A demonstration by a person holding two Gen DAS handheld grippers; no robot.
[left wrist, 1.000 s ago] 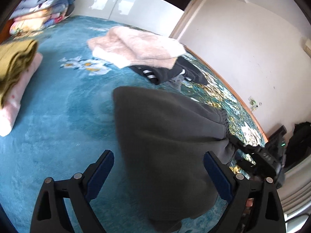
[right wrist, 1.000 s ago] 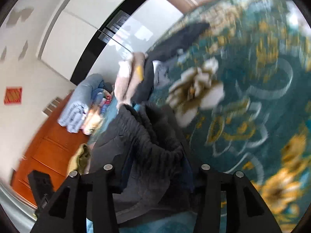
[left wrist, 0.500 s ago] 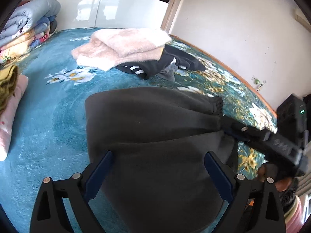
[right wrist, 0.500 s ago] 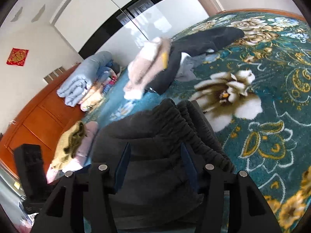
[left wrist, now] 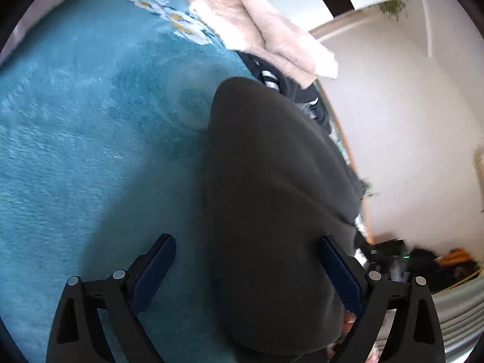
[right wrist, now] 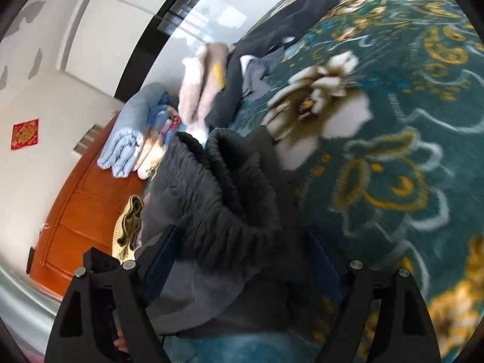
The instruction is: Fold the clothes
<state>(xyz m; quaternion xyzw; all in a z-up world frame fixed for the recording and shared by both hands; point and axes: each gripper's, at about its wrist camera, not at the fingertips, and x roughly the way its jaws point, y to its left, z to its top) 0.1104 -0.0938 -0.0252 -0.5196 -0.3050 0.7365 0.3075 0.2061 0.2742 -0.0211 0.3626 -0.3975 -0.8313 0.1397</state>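
To the left of the grey garment (left wrist: 272, 199) the teal carpet (left wrist: 84, 139) lay bare, wide enough for a gripper to pass. Beyond the garment, a pink fleece (left wrist: 266, 30) on dark clothes (left wrist: 290, 87) blocked the way ahead. In the right wrist view, flowered carpet (right wrist: 393, 151) lay bare to the right of the garment, while folded quilts (right wrist: 133, 133) and a yellow-green knit (right wrist: 130, 220) crowded the left, against a wooden cabinet (right wrist: 78, 211).

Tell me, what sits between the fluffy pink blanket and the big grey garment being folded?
In the left wrist view, a black garment with white stripes lies between the pink blanket and the grey garment.
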